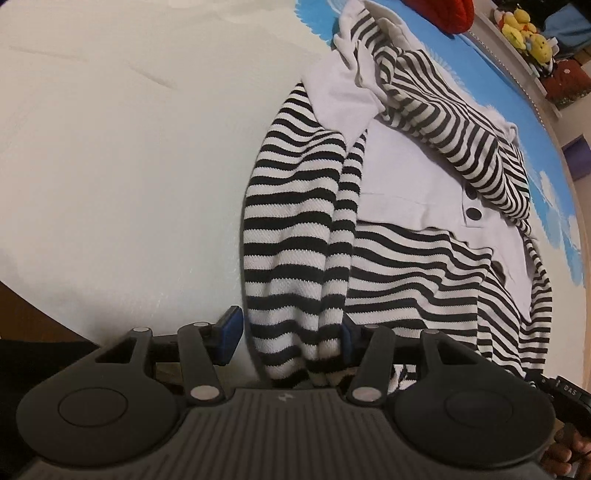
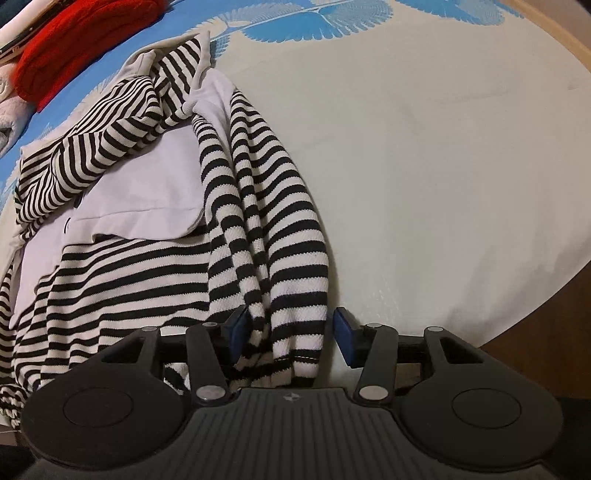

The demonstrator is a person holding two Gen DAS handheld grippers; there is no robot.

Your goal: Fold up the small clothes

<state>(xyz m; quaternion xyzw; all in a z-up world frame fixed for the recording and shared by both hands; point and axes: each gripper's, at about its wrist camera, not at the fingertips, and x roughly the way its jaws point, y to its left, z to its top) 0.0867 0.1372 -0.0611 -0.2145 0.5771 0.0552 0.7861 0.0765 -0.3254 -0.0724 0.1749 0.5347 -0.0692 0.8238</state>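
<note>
A cream bed sheet (image 2: 443, 166) with a blue feathered print (image 2: 317, 26) at twelve o'clock; yellow plush toys (image 1: 524, 26) on a shelf at one o'clock.

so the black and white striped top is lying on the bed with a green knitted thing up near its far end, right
Not quite: the knitted thing near the far end is red, not green, as the right wrist view shows. The rest holds: the black and white striped top lies on the bed.
</note>
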